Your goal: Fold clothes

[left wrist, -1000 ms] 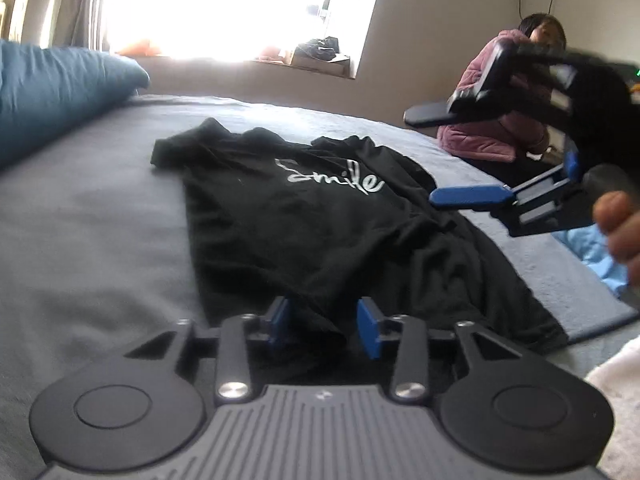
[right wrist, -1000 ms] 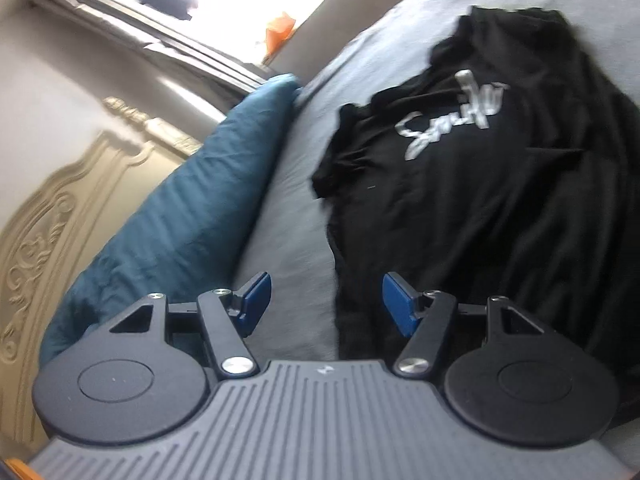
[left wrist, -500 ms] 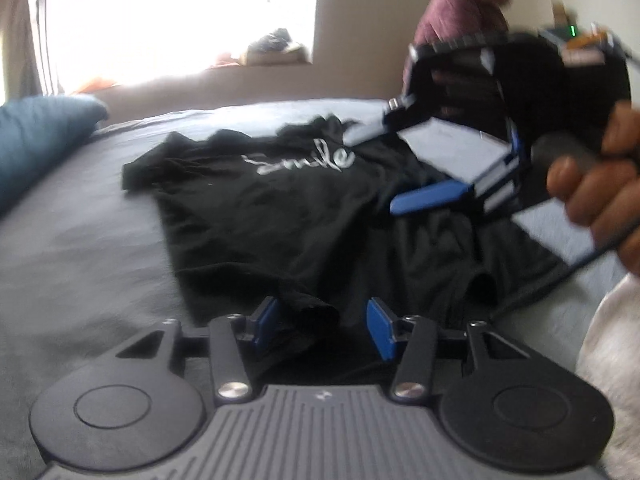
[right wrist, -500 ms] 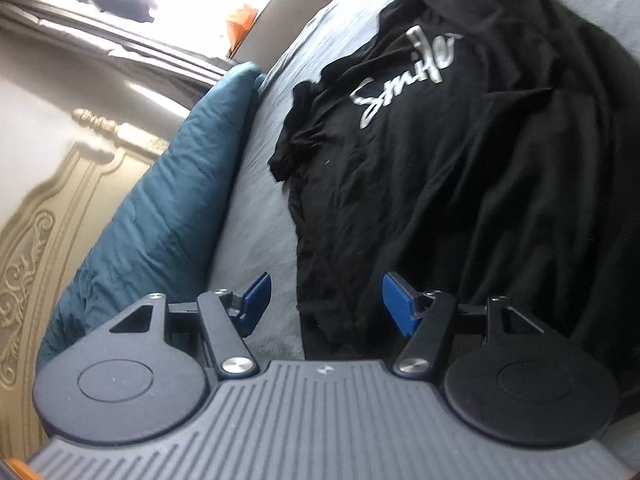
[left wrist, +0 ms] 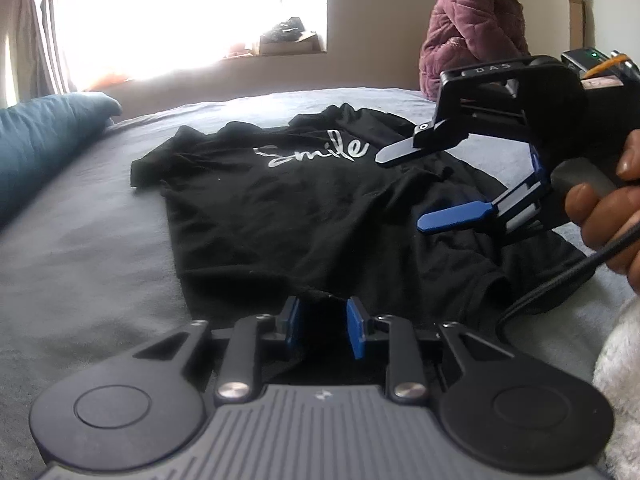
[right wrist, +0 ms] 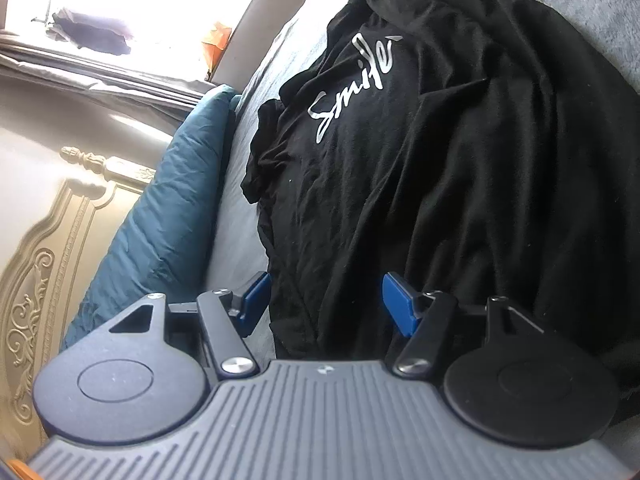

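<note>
While the left tool point(left wrist: 323, 326) closes its blue pads around the near hem of the black cotton "Smile" T-shirt point(left wrist: 280, 208) spread on the grey bed point(left wrist: 80, 240), the right tool point(left wrist: 436, 184), hand-held at right, hovers wide open, empty. Only the right view shows the carved cream headboard point(right wrist: 48, 272).
</note>
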